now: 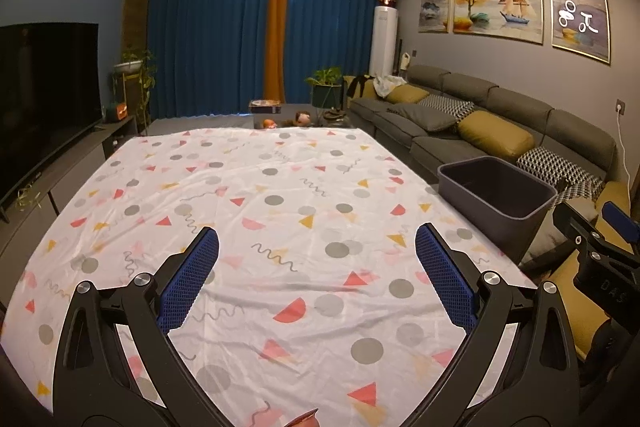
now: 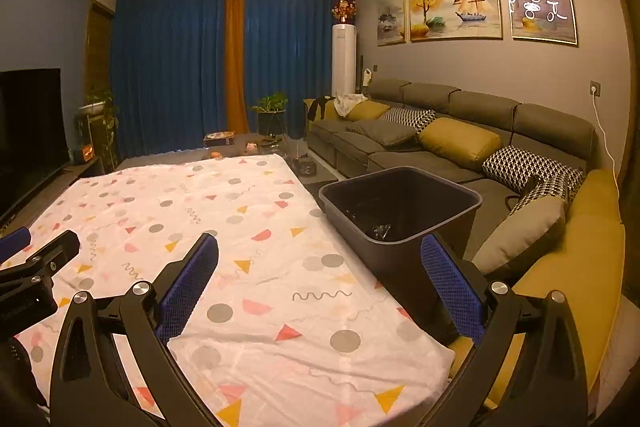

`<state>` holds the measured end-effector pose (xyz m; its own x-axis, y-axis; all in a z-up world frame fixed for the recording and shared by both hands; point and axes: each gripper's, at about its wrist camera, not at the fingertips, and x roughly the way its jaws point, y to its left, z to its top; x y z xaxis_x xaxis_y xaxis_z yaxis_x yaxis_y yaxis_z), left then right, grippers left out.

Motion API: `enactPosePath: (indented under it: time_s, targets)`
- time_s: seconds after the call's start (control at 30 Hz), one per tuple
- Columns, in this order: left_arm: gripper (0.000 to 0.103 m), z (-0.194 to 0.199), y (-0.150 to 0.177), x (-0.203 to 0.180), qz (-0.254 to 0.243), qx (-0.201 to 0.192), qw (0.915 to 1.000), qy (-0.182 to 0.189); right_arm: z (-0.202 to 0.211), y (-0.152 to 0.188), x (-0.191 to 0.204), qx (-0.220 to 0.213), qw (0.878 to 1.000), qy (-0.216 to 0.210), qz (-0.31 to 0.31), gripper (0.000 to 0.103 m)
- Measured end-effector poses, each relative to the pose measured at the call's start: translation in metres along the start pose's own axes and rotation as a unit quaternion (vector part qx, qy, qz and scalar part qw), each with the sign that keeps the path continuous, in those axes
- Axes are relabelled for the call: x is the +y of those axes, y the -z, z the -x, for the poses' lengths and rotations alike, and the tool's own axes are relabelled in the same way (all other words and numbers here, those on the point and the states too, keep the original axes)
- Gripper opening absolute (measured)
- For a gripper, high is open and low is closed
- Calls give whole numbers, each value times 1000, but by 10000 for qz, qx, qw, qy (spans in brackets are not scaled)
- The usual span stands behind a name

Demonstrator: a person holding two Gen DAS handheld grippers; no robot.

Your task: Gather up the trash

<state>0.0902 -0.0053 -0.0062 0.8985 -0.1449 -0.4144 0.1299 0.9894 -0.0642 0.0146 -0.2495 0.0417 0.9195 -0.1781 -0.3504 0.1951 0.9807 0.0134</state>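
Trash is hard to find on the table (image 1: 280,187), which has a cloth with dots and triangles on it. One small pinkish scrap (image 1: 304,419) peeks in at the very bottom middle of the left view, just under the left gripper (image 1: 316,247); I cannot tell what it is. The dark bin (image 2: 400,195) stands at the table's right edge, right of middle in the right view, with some crinkly bits down inside it.

Both grippers are spread wide and hold nothing. The right gripper (image 2: 320,255) hangs over the table close to the bin.

To do this step well, I think the left gripper should pull back and tip down until the scrap sits between its fingers, then pinch it gently without catching the cloth.
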Motion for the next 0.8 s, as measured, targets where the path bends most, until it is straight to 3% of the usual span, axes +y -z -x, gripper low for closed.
enactPosePath:
  time_s: [0.8]
  targets:
    - [97, 12, -1, -2, 30, -34, 10000, 69, 15, -1, -2, -119, 9999, -71, -62, 98]
